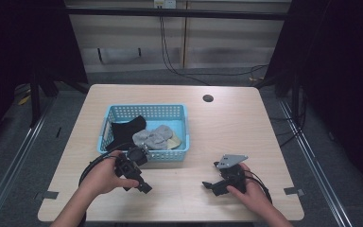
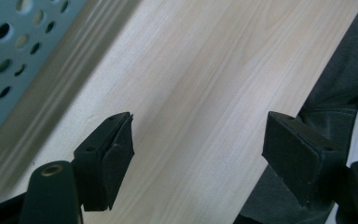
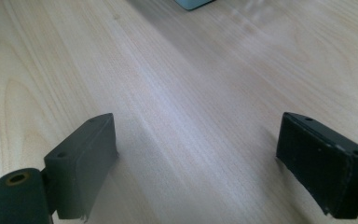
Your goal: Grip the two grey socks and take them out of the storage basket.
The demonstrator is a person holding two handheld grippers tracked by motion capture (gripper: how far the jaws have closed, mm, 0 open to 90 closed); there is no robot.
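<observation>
A blue perforated basket (image 1: pixel 108 124) stands left of the table's middle. It holds a black sock (image 1: pixel 125 128), grey socks (image 1: pixel 152 138) and a beige piece (image 1: pixel 174 141). My left gripper (image 1: pixel 141 183) hangs just in front of the basket's near wall, in the person's left hand, with its jaws pointing toward the table's front. In the left gripper view, the left gripper (image 2: pixel 198 144) is open over bare wood with nothing between its jaws. My right gripper (image 1: pixel 211 186) sits low at the front right and points left. The right gripper (image 3: pixel 198 149) is likewise open and holds nothing.
The wooden table (image 1: pixel 227 127) has a round cable hole (image 1: pixel 208 98) at the back. The basket wall (image 2: pixel 9 46) lies close to the left jaw, and the basket's corner (image 3: pixel 193 3) is far ahead of the right gripper. The person's dark trousers (image 2: pixel 345 93) mark the table's front edge.
</observation>
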